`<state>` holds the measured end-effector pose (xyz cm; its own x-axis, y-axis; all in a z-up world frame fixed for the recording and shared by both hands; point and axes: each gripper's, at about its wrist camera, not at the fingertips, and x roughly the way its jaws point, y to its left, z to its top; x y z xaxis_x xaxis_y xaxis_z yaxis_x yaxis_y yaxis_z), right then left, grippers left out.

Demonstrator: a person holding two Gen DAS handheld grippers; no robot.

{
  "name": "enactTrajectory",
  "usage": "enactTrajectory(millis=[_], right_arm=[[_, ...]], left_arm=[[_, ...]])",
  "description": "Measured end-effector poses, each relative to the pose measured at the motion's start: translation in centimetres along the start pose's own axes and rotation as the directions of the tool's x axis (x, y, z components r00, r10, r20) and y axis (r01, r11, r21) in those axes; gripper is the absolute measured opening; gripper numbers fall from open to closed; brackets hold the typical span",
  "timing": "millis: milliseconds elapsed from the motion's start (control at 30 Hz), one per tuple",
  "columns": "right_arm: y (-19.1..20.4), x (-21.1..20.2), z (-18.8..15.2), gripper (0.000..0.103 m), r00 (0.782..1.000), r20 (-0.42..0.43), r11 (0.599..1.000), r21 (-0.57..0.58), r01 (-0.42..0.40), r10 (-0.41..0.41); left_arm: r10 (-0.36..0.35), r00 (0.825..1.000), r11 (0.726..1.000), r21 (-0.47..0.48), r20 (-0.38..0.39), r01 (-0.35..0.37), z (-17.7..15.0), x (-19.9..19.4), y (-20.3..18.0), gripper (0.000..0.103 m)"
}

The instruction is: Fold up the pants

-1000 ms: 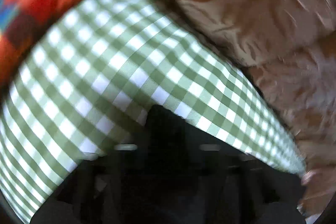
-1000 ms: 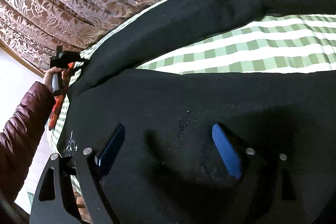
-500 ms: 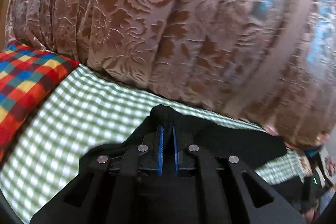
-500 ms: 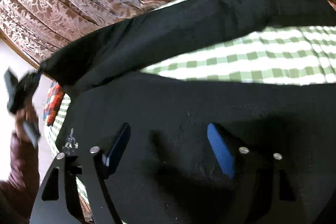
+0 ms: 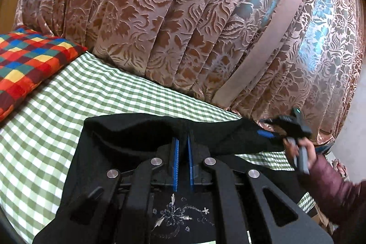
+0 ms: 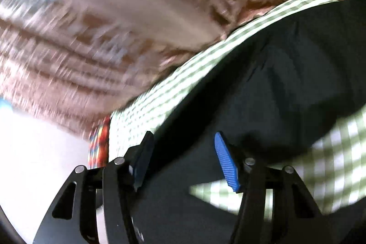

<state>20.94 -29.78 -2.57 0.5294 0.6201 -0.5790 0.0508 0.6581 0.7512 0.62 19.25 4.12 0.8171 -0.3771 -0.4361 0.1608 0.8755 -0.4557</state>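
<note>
Left gripper (image 5: 182,141) is now pinching a fold of the black pants (image 5: 128,129) at frame centre, carrying it off the checked sheet (image 5: 68,111); right gripper (image 6: 183,159), half-wide, is closing over the cloth, not yet gripping, suggesting the fold is proceeding

The pants (image 5: 128,152) lie on the bed (image 5: 68,106), under and ahead of the left claw (image 5: 182,148). A pillow (image 5: 27,61) sits far left; curtains (image 5: 183,26) hang behind the bed.
</note>
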Motion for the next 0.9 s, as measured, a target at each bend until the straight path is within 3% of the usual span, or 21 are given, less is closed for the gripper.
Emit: enactTrajectory(millis=[133,200,267,333,400,500,567,667,833,900], right_arm=[[-0.6,2.8,3.3,0.054,0.998,-0.007,0.996,0.063,0.059,-0.059],[-0.8,4.2,4.4,0.045,0.996,-0.02,0.994,0.069,0.089,-0.088],[-1.0,5.6,5.1,0.022,0.989,-0.047,0.987,0.06,0.146,-0.143],[-0.7,6.1,5.5,0.011,0.981,-0.048,0.982,0.03,0.189,-0.187],[0.2,5.2,5.5,0.011,0.981,-0.018,0.982,-0.009,0.191,-0.191],[1.2,1.6,4.9,0.011,0.991,0.049,0.991,-0.043,0.127,-0.125],[2.3,-1.4,3.6,0.011,0.994,0.086,0.993,-0.095,0.075,-0.067],[3.6,-5.9,0.0,0.011,0.994,0.112,0.981,-0.193,0.011,0.011],[2.7,-10.3,-8.0,0.009,0.995,0.059,0.966,-0.252,-0.061,0.079],[2.1,-10.6,-11.2,0.009,0.997,0.027,0.964,-0.26,-0.061,0.07]], left_arm=[[-0.004,1.0,1.0,0.006,-0.009,0.004,-0.1,0.0,0.3,0.005],[-0.003,1.0,1.0,0.008,-0.019,0.003,-0.1,0.1,0.6,0.005],[0.004,1.0,1.0,0.003,-0.023,-0.004,0.2,0.4,1.0,0.005],[0.017,1.0,1.0,-0.003,-0.017,-0.017,1.1,0.8,1.3,0.005],[0.076,0.997,0.997,-0.001,0.002,-0.076,3.2,1.8,1.8,0.005],[0.158,0.986,0.987,-0.016,0.051,-0.158,6.8,3.2,2.7,0.005],[0.197,0.976,0.98,-0.035,0.088,-0.194,9.1,4.0,3.4,0.005],[0.208,0.972,0.978,-0.039,0.109,-0.204,10.1,3.7,3.7,0.005],[0.193,0.978,0.979,-0.078,0.075,-0.187,6.6,0.8,5.1,0.005],[0.198,0.98,0.974,-0.117,0.033,-0.193,3.8,-0.5,6.2,0.005]])
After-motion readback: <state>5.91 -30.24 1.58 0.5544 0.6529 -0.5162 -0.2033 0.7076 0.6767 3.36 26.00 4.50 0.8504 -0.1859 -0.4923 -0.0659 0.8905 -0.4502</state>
